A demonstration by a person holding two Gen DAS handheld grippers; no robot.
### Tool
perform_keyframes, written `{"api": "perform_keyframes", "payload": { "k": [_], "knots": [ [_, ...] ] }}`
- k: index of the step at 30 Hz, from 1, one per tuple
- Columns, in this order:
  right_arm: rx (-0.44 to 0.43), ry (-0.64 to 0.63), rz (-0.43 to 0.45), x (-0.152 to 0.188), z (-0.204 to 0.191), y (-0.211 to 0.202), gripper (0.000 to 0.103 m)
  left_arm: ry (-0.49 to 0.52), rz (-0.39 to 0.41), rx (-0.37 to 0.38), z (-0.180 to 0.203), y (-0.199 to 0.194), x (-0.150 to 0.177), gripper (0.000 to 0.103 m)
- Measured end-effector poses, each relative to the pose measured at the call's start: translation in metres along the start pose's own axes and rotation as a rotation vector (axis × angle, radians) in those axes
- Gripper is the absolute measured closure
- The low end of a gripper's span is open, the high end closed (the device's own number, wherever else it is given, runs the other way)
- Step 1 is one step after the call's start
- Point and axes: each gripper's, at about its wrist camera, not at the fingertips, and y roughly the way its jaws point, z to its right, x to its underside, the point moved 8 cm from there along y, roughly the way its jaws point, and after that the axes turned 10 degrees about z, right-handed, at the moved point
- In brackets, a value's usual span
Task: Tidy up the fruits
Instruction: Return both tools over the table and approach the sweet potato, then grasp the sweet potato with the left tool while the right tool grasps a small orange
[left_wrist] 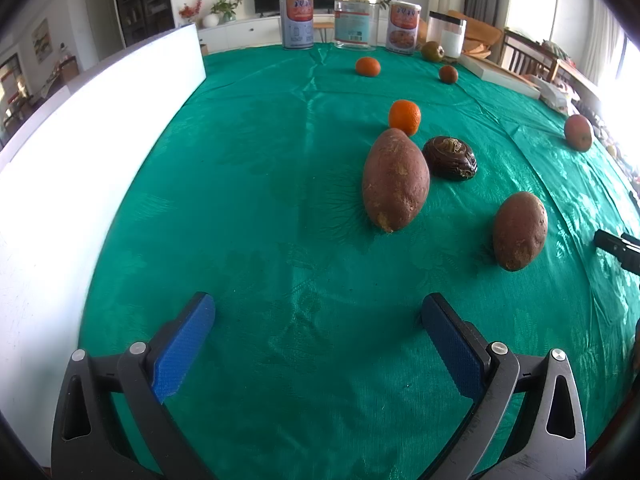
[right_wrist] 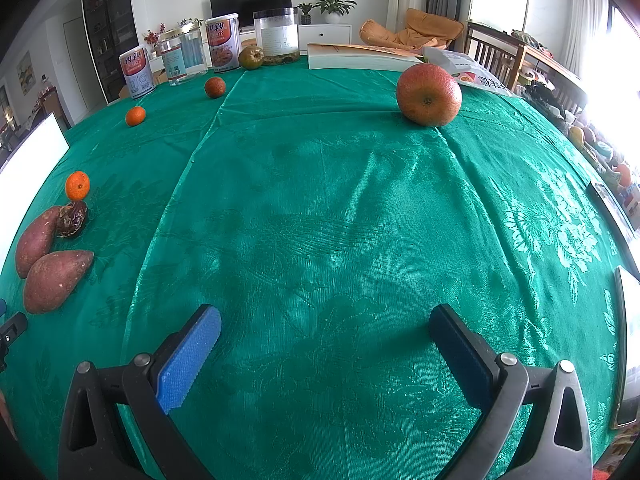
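Note:
On the green tablecloth (left_wrist: 260, 200) lie two sweet potatoes (left_wrist: 395, 179) (left_wrist: 519, 230), a dark wrinkled fruit (left_wrist: 450, 157) and a small orange (left_wrist: 405, 117) in a cluster ahead of my left gripper (left_wrist: 318, 320), which is open and empty. Farther back lie another small orange (left_wrist: 367, 66), a darker orange (left_wrist: 448, 74) and a green-brown pear (left_wrist: 432, 51). My right gripper (right_wrist: 326, 330) is open and empty over bare cloth. A large orange (right_wrist: 429, 94) lies ahead of it to the right. The cluster shows at its far left (right_wrist: 54, 280).
A white board (left_wrist: 92, 152) stands along the table's left side. Cans and clear jars (left_wrist: 352, 20) line the far edge, with a book (right_wrist: 360, 58) and a snack bag (right_wrist: 468, 70). A phone or tablet (right_wrist: 626, 340) lies at the right edge.

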Motion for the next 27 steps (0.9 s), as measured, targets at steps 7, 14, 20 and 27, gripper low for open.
{"api": "perform_keyframes", "payload": {
  "k": [7, 14, 20, 27],
  "knots": [
    [0.0, 0.0, 0.0, 0.0, 0.0, 0.0, 0.0, 0.0, 0.001, 0.0, 0.0, 0.0, 0.0, 0.0],
    [0.0, 0.0, 0.0, 0.0, 0.0, 0.0, 0.0, 0.001, -0.005, 0.016, 0.001, 0.0, 0.001, 0.001],
    [-0.006, 0.006, 0.004, -0.001, 0.0, -0.001, 0.0, -0.011, -0.106, 0.218, 0.01, -0.004, -0.02, 0.002],
    [-0.011, 0.01, 0.006, -0.002, 0.0, -0.002, 0.0, -0.035, -0.202, 0.284, 0.035, 0.022, -0.079, 0.003]
  ]
}}
